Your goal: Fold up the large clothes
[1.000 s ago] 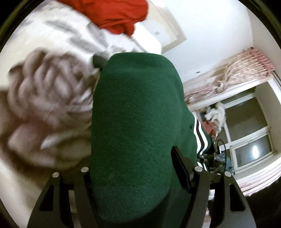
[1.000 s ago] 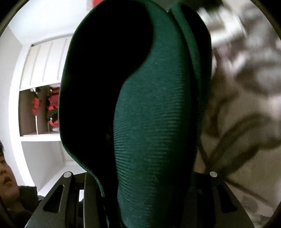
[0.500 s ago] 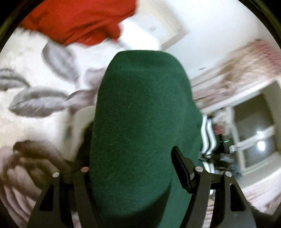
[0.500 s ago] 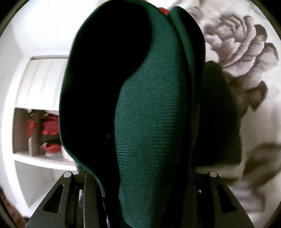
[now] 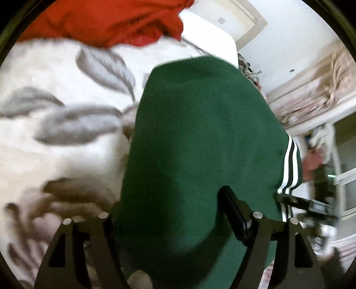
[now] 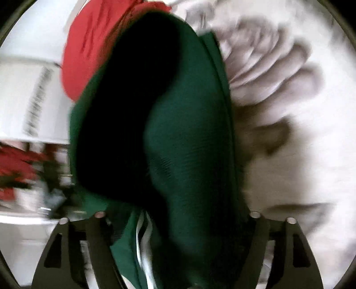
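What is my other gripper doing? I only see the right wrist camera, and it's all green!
Observer: The left gripper is shut on the same green garment, with thick cloth bunched between its fingers.
Operator: What is the red thing lying on?
Observer: The red garment lies on the floral bedspread, beyond the green one.
Operator: What's on the other side of the room?
Observer: A pink curtain hangs bunched above a window.
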A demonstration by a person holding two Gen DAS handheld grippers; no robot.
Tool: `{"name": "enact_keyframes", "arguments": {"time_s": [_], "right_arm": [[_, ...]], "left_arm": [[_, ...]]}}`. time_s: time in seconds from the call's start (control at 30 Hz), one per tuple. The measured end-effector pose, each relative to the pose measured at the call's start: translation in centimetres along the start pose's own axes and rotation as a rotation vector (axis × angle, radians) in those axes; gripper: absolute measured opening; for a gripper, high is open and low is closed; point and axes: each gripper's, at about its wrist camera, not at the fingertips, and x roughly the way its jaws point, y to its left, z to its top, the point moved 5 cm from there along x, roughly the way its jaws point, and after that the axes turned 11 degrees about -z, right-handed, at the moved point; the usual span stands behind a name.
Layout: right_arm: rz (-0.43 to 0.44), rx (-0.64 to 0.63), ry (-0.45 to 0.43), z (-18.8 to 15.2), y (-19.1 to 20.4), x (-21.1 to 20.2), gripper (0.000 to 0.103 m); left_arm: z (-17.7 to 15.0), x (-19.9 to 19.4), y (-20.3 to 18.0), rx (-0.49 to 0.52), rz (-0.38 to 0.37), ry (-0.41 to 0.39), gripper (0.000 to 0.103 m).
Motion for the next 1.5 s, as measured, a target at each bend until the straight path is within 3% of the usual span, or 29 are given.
{"name": "enact_keyframes", "arguments": {"time_s": [0.07,0.13,0.2,0.3,0.4,0.53,0.7,1.07,1.27,1.5], "right_arm": [[-0.217,-0.06,-0.073,-1.7,0.4,-2.5,0.085],[-0.364,-0.079,-0.131,-3.4,1.2,-4.3,0.087],[-0.457,-0.083,-0.163,-5.5,1.7,-6.0,0.089],[-0.565,-0.1,-0.215,-9.1,3.5,-10.3,0.09],[-0.592,-0.077,-0.251,-12.4,7.4,-15.1,0.091],[-0.601,-0.053,-0.317,-17.5,10.3,-22.2,0.092],[-0.611,-0.049,-0.41,-22.5,12.7,-29.7,0.092],[-0.594,-0.055,-0.577,-38.1,18.4,-49.4,0.092],[-0.564,-0.054,-0.644,-44.5,20.1,-56.1,0.092],[-0.558,-0.073,-0.676,-49.5,21.6,-60.3,0.092]], "left_arm": [[-0.8,-1.3,-1.6,0.07,0.12,-0.042,0.091],[-2.1,-2.9,-3.8,0.15,0.251,-0.081,0.103],[-3.6,-4.3,-5.9,0.191,0.33,-0.105,0.103],[-5.7,-6.5,-8.8,0.218,0.39,-0.133,0.103],[-7.7,-9.0,-11.8,0.234,0.416,-0.144,0.103],[-9.8,-13.1,-15.9,0.251,0.39,-0.176,0.103],[-12.9,-19.9,-21.4,0.277,0.401,-0.236,0.103],[-20.4,-33.2,-31.1,0.333,0.408,-0.353,0.103],[-24.0,-37.3,-33.6,0.323,0.395,-0.388,0.103],[-26.5,-39.6,-35.0,0.325,0.396,-0.392,0.103]]}}
